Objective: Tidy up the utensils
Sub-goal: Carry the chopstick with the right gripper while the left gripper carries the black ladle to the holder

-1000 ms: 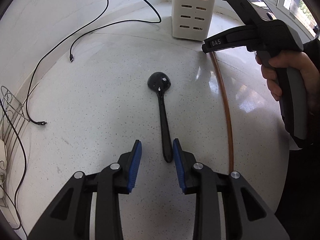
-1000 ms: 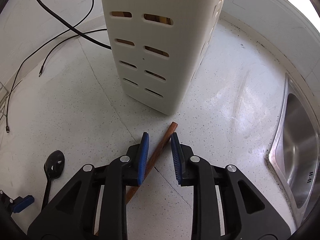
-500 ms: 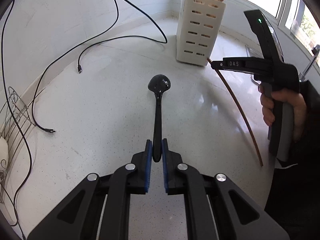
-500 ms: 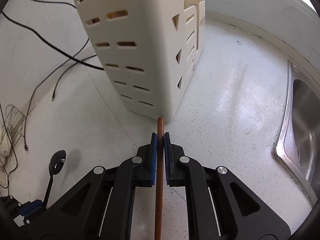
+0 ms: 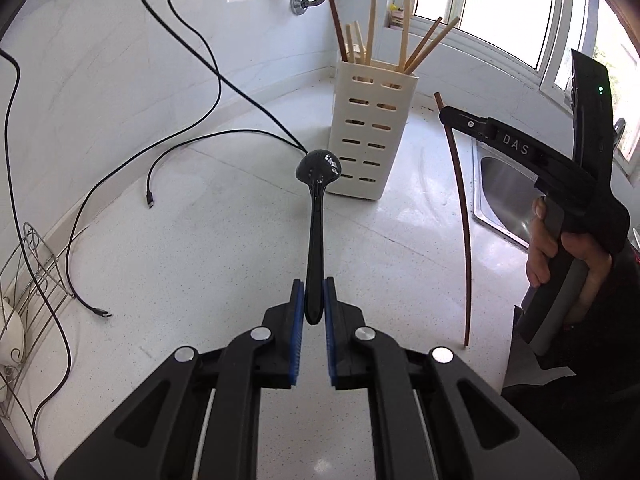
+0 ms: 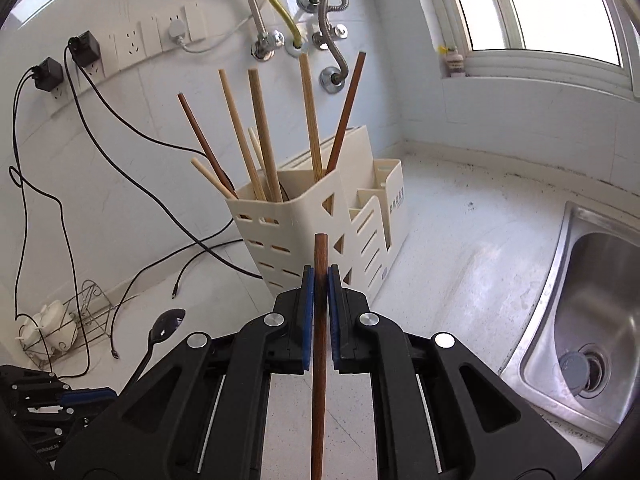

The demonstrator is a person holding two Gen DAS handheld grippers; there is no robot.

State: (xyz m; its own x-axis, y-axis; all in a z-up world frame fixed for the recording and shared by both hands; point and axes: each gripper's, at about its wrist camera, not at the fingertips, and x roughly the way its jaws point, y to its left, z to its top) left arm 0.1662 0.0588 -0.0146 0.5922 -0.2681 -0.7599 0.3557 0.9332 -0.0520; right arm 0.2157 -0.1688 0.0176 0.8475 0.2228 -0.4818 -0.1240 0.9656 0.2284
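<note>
Gripping the tail of a black spoon (image 5: 318,216), the left gripper (image 5: 314,312) has its blue pads pressed narrowly on the handle, and the bowl points toward the cream utensil holder (image 5: 370,136) across the white speckled surface (image 5: 200,264). The right gripper (image 6: 319,292) is clamped just as narrowly on a dark brown chopstick (image 6: 319,344), whose upper end pokes up just past the pads, in front of the holder.

Only the left wrist view shows the chopstick's whole length, hanging down from the right gripper with its lower tip at or just above the surface, and the hand (image 5: 560,256) on the grey handle. Only the right wrist view shows the holder's side compartments, the wall sockets (image 6: 132,44) with black plugs, the metal hoses and yellow tube on the wall, and the sink drain (image 6: 576,368).

Black cables (image 5: 192,136) trail across the surface, a wire rack (image 5: 28,272) stands at the left edge, and a steel sink (image 6: 592,312) lies under the window.

"DAS" reads on the right gripper's side; the holder's printed lettering is too small to read.
</note>
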